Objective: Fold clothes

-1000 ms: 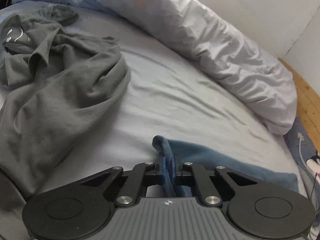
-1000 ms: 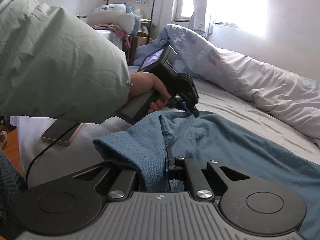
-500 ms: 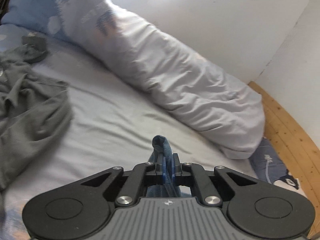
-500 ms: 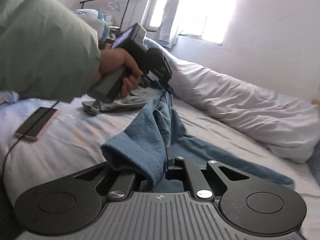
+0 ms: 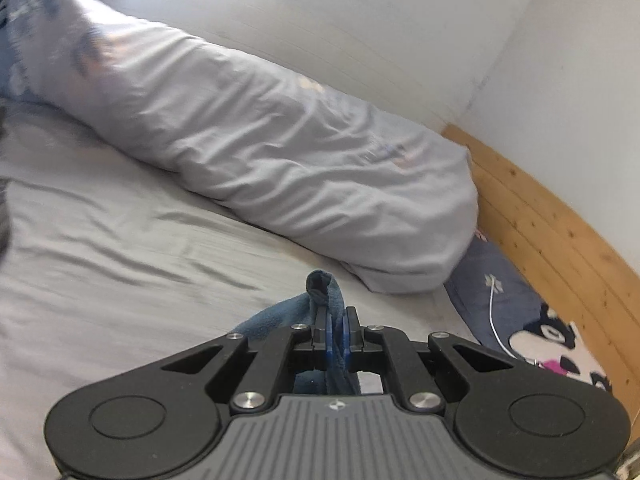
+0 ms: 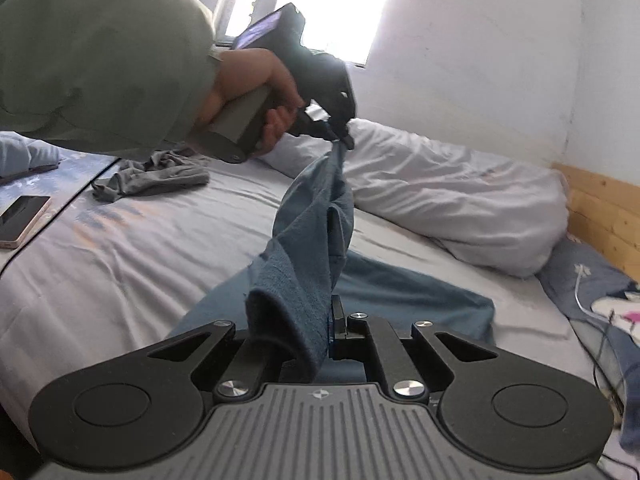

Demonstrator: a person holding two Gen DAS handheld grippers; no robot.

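Note:
A blue garment (image 6: 308, 240) hangs stretched between my two grippers above the bed, its lower part trailing on the grey sheet (image 6: 132, 248). My left gripper (image 5: 335, 322) is shut on one corner of it, and a small fold of the blue garment (image 5: 324, 288) pokes up past the fingertips. In the right wrist view the left gripper (image 6: 342, 138) is held high in a hand with a green sleeve. My right gripper (image 6: 330, 320) is shut on another edge of the garment, close to the camera.
A rumpled white duvet (image 6: 452, 204) lies along the wall behind the garment. A grey garment (image 6: 156, 178) is bunched at the far left, and a phone (image 6: 22, 220) with a cable rests near the bed's left edge. A wooden bed frame (image 5: 560, 248) and a charging cable (image 5: 496, 320) are at the right.
Both grippers have lifted the blue garment off the sheet and swung right. The left one rose well above the bed, so the grey garment has slid out of its view.

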